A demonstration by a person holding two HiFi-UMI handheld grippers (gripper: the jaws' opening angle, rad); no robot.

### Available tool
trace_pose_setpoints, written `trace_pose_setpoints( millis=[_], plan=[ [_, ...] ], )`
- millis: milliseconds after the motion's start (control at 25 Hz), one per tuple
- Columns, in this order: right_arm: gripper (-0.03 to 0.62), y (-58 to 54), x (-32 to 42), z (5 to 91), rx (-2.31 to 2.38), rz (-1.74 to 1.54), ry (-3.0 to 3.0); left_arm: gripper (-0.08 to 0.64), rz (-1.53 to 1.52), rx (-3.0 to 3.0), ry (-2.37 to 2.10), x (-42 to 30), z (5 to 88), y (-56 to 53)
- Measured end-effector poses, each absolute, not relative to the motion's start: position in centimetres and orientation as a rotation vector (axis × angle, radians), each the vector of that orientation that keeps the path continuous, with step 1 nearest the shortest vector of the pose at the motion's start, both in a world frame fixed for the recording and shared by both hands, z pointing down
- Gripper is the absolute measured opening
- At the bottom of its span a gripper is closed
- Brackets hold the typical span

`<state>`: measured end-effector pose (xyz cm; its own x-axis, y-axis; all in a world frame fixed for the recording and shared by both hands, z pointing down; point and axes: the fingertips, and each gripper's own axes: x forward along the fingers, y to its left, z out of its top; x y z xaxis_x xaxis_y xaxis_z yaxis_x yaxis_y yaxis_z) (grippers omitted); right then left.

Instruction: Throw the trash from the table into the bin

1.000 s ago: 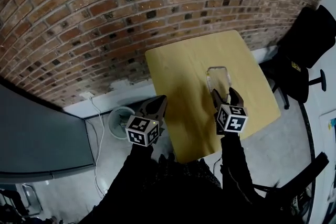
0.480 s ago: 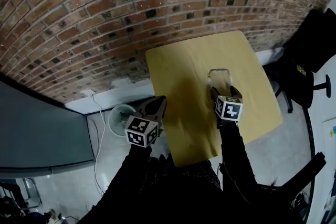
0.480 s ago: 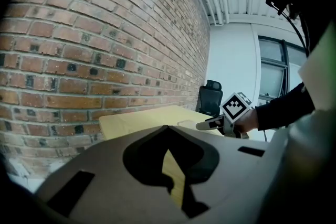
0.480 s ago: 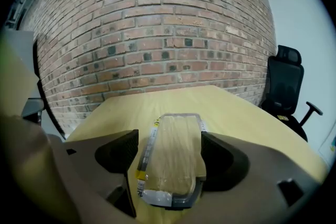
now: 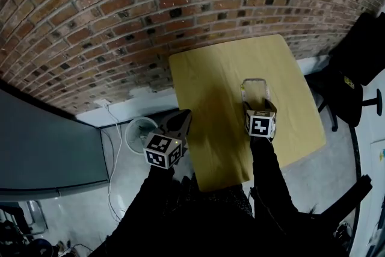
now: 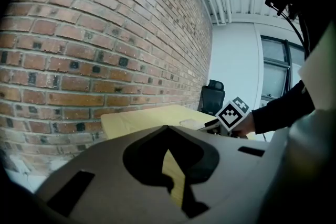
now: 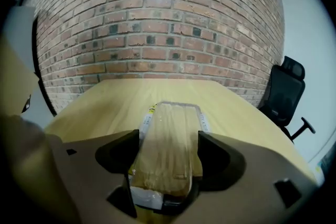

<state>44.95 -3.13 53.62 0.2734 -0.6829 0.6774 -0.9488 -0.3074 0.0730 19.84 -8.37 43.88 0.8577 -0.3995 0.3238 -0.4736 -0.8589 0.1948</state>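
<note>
A long clear plastic package (image 5: 254,91) (image 7: 173,118) lies flat on the pale wooden table (image 5: 204,81) (image 7: 100,105). My right gripper (image 5: 257,106) (image 7: 169,139) is lowered over its near end. Its jaws have just been opening and stand open on either side of the package, which lies between them. My left gripper (image 5: 183,114) (image 6: 168,127) hangs off the table's left edge, shut and empty, above the floor. A pale round bin (image 5: 139,132) stands on the floor left of the table, close to the left gripper.
A brick wall (image 5: 150,15) runs behind the table. A black office chair (image 5: 361,39) (image 7: 286,94) stands at the right. A white cable (image 5: 112,135) trails on the floor by the bin, and a grey panel (image 5: 42,153) stands at the left.
My right gripper has sunk and moved forward onto the package's near end, with its jaws wider apart. The left gripper has stayed where it was.
</note>
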Motion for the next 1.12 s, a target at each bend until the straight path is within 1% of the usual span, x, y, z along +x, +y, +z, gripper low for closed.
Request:
trace_pose_setpoints(
  millis=[120, 200, 240, 1120],
  plan=[
    [0.351, -3.1, 44.8, 53.8, 2.074, 0.747, -1.463, 0.005, 0.394, 2.764, -0.665, 19.8, 43.9, -8.3],
    [0.32, -3.2, 44.4, 53.9, 2.057, 0.758, -1.472, 0.005, 0.389, 2.764, -0.664, 19.8, 43.8, -8.3],
    [0.288, -3.2, 44.2, 53.9, 2.053, 0.764, -1.475, 0.005, 0.386, 2.764, -0.664, 19.8, 43.7, -8.3],
    [0.273, -2.9, 41.1, 52.0, 1.996, 0.691, -1.591, 0.005, 0.349, 2.743, -0.689, 18.2, 43.5, -8.6]
  ],
)
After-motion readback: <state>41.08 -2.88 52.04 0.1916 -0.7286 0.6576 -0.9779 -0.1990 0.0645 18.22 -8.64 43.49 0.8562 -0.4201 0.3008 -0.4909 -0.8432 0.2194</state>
